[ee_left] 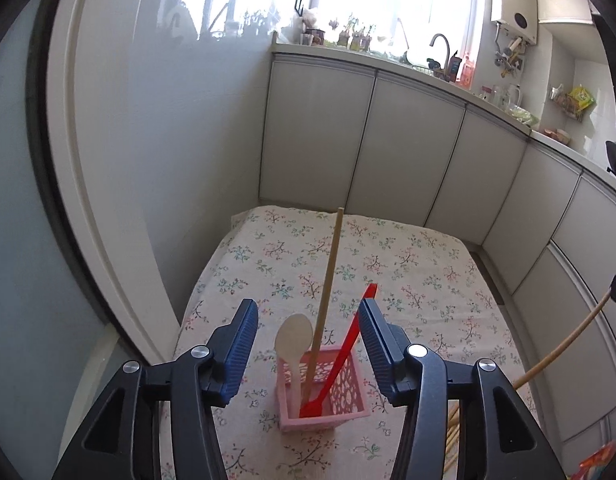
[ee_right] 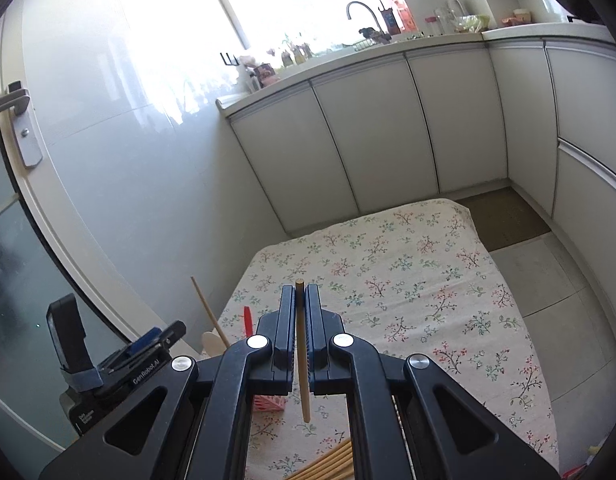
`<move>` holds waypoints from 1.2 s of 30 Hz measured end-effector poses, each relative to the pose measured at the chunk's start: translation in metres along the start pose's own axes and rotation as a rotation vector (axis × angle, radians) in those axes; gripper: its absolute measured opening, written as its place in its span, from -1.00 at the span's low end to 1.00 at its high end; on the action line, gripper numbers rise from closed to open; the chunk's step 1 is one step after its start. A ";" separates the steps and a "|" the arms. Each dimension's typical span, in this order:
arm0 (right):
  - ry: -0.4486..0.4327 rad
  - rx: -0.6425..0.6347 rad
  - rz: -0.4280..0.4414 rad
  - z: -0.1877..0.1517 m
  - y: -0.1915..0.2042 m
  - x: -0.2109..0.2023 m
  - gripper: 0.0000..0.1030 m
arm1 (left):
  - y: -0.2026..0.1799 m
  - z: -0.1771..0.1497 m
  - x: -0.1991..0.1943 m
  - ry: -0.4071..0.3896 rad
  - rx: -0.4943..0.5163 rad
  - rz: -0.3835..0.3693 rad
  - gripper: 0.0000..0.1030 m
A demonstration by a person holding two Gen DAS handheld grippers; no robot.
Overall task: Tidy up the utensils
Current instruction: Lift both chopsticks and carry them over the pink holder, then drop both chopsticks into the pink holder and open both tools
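Note:
A pink lattice basket (ee_left: 323, 400) stands on the floral-cloth table (ee_left: 407, 264). In it stand a pale spoon (ee_left: 294, 336), a wooden chopstick (ee_left: 327, 280) and a red plastic utensil (ee_left: 343, 352). My left gripper (ee_left: 308, 306) hovers just above and behind the basket, open, its blue pads touching nothing. My right gripper (ee_right: 300, 292) is shut on another wooden chopstick (ee_right: 302, 360), held to the right of the basket (ee_right: 270, 402). That chopstick (ee_left: 563, 348) also shows at the right edge of the left wrist view. In the right wrist view the left gripper (ee_right: 148, 344) sits low at the left.
Several loose chopsticks (ee_right: 327, 464) lie on the cloth near me, right of the basket. A door with a lever handle (ee_right: 12, 104) runs along the table's left side. White cabinets (ee_left: 407, 152) stand behind and to the right. Floor tiles (ee_right: 547, 280) lie right of the table.

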State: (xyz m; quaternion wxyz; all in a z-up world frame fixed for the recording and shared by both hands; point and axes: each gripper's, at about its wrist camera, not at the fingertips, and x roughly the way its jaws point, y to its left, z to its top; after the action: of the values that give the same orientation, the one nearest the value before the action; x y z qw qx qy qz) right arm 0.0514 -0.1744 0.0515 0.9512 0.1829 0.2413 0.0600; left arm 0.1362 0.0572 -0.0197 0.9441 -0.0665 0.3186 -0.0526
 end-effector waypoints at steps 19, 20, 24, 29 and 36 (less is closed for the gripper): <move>0.065 -0.083 0.073 -0.010 0.086 0.101 -0.92 | 0.044 -0.020 0.014 0.165 -0.055 0.100 0.36; 0.078 -0.086 0.068 -0.013 0.086 0.107 -0.92 | 0.044 -0.020 0.015 0.170 -0.054 0.099 0.36; 0.115 -0.084 0.052 -0.022 0.083 0.123 -0.92 | 0.044 -0.020 0.019 0.182 -0.053 0.096 0.38; 0.154 -0.065 0.055 -0.022 0.077 0.136 -0.88 | 0.041 -0.021 0.020 0.181 -0.045 0.090 0.41; 0.163 -0.053 0.059 -0.013 0.066 0.123 -0.36 | 0.034 -0.021 0.020 0.185 -0.020 0.082 0.47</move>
State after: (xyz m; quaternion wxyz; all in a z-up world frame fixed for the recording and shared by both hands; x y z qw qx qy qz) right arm 0.1513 -0.0846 0.0117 0.9306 0.1593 0.3109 0.1091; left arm 0.1408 0.0861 -0.0538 0.9113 -0.0574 0.4073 -0.0168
